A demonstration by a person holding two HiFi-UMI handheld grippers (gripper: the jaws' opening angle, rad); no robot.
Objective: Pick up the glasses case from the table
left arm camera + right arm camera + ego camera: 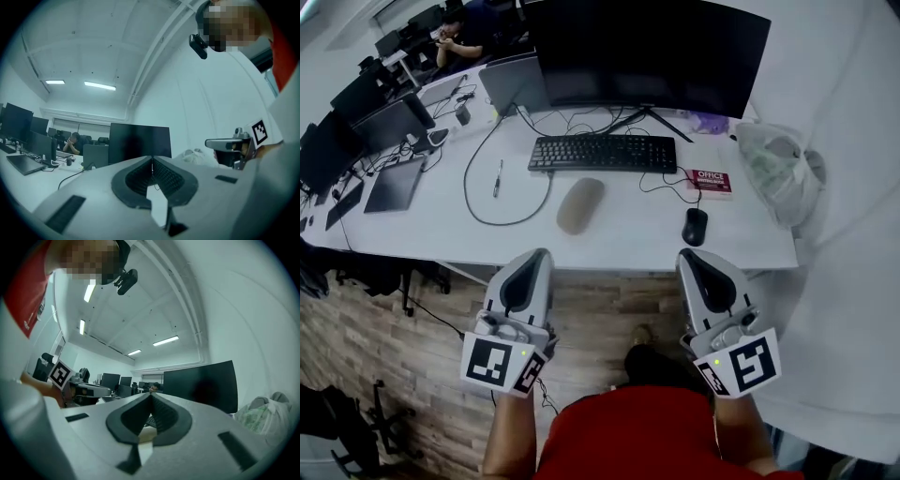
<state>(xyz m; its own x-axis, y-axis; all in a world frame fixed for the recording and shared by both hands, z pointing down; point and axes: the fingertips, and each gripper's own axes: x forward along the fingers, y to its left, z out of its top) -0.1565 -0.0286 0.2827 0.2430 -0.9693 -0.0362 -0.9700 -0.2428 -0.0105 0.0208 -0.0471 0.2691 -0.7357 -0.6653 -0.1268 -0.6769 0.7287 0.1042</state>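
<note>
While both tools hang short of the bench (619, 246) edge, you're only at the approach: left tool (538, 255) and right tool (687, 255) are each closed and empty. The tan glasses case (579, 204) lies untouched on the bench, just in front of the keyboard (602, 152). Next, I'd say, open one tool and reach in over it. Only the head view shows the case; the gripper views show jaws pressed together.
</note>
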